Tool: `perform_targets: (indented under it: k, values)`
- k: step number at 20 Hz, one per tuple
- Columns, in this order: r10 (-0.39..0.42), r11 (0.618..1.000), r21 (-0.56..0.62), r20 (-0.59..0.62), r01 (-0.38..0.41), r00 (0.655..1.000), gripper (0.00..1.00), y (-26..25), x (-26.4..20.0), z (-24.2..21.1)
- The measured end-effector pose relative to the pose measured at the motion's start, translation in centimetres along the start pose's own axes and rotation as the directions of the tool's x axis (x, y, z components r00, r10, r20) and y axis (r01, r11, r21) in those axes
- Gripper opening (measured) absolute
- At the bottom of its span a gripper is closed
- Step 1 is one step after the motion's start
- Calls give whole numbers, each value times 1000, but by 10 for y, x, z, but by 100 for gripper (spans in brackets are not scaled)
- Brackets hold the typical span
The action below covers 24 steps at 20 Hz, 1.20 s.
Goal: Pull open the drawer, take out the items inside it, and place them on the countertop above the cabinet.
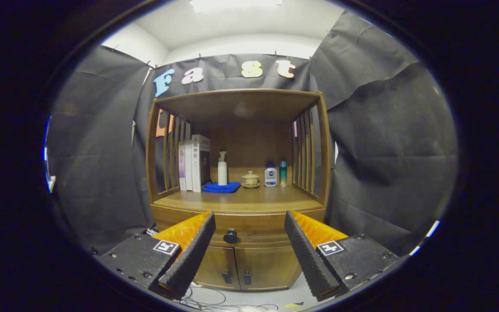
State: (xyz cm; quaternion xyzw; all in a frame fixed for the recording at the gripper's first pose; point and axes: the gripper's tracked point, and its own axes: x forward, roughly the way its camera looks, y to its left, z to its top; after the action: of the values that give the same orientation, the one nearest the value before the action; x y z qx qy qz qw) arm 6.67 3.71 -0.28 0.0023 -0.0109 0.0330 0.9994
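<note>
Gripper [249, 219] fingers spread wide apart, nothing between the pads, nothing touched. Fingertips [208, 216] frame the front of a brown wooden cabinet [258, 260] standing beyond them.

Closed wooden drawer [249, 225] sits between the two fingertips, a little past them; its round dark knob [230, 236] lies at about 7 o'clock from the midpoint between the tips, nearer the left finger. Drawer contents hidden behind the shut front. Drawer ends covered by the fingers on both sides.

Below the knob, at 6 o'clock, two cabinet doors with small dark handles [236, 277], their outer edges cut off by the fingers.

At 12 o'clock, the wooden countertop [241, 201] under a slatted shelf frame. On it, far back: upright books [194, 162], a white pump bottle [222, 170] standing on a folded blue cloth [221, 187], a small lidded ceramic cup [250, 179], a white bottle with blue cap [270, 175], a slim teal bottle [283, 172]. Labels too small to make out.

Loose cables [206, 301] on the floor at 6 o'clock.
</note>
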Motion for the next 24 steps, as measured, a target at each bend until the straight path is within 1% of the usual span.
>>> perform_targets:
  k: [4, 10, 13, 14, 16, 18, 21, 24]
  values:
    - [5, 1000, -12, -22, -5, 1000, 100, 10, 48, -30]
    - [3, 999, -33, -87, -5, 996, 100, 24, 120, -98]
    - [0, 999, -45, -122, -5, 993, 100, 32, 150, -129]
    - [-5, 999, -49, -151, -2, 988, 99, 33, 158, -138]
    - [-2, 1000, -31, -165, -3, 986, 97, 37, 171, -147]
    - [-10, 999, -53, -178, 0, 984, 90, 39, 180, -153]
    - [-2, 999, -49, -180, -7, 984, 69, 45, 186, -158]
    - [-28, 998, -58, -173, 18, 984, 47, 42, 185, -158]
